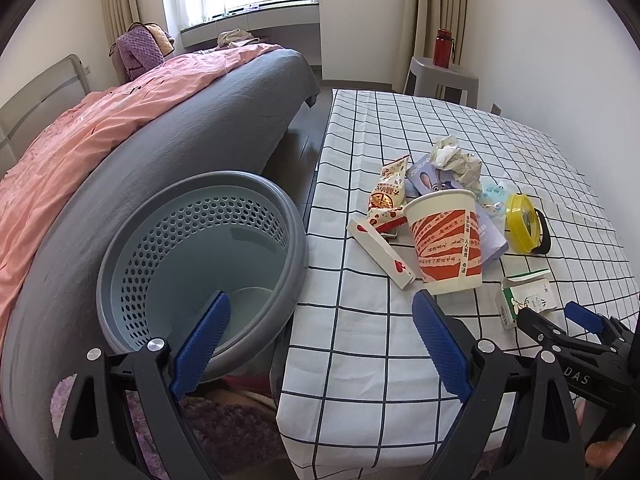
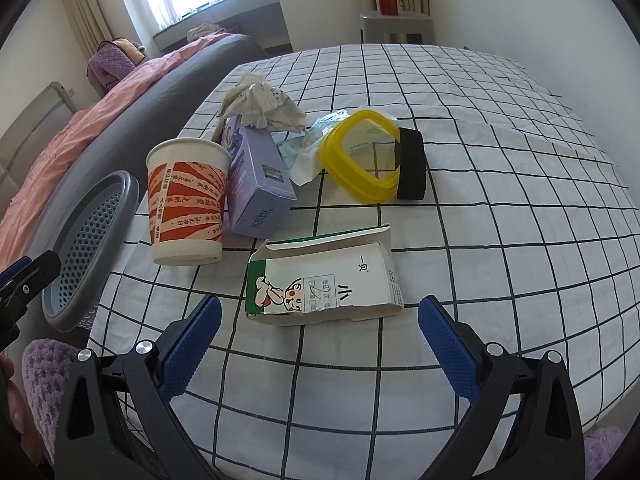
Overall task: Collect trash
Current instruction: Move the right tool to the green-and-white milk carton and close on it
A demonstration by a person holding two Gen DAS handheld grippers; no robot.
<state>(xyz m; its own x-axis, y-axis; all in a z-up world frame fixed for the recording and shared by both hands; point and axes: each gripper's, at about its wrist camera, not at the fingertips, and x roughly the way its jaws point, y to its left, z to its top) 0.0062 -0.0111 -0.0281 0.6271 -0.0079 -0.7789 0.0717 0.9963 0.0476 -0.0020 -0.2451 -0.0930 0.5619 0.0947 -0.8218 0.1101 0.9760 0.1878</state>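
**A:** ok so biggest first: the bed [image 1: 120,152] with the pink cover fills everything off to the left of the left gripper [image 1: 320,344]. Then the tabletop [image 2: 500,200] in its checked cloth, spread out ahead of both grippers.

**B:** and the bin?

**A:** grey perforated basket [image 1: 200,252], wedged between bed and tabletop, right ahead of the left gripper's left jaw. Can't see anything lying in the part that shows.

**B:** jaws?

**A:** both wide open, holding nothing. Right gripper [image 2: 320,340] is lined up on the flattened milk carton [image 2: 324,284], which lies just ahead, between its jaws but not touching them.

**B:** rest of the trash?

**A:** all on the tabletop beyond that. Upright paper cup [image 2: 186,204] ahead-left of the right jaws, just ahead of the left gripper's right jaw. The purple box [image 2: 256,184] sits touching the cup, crumpled paper [image 2: 264,104] on its far end. Yellow ring lid [image 2: 360,160] leaning on a black block [image 2: 412,164], further out. Snack wrapper [image 1: 386,192] and a white sleeve [image 1: 380,252] just left of the cup.
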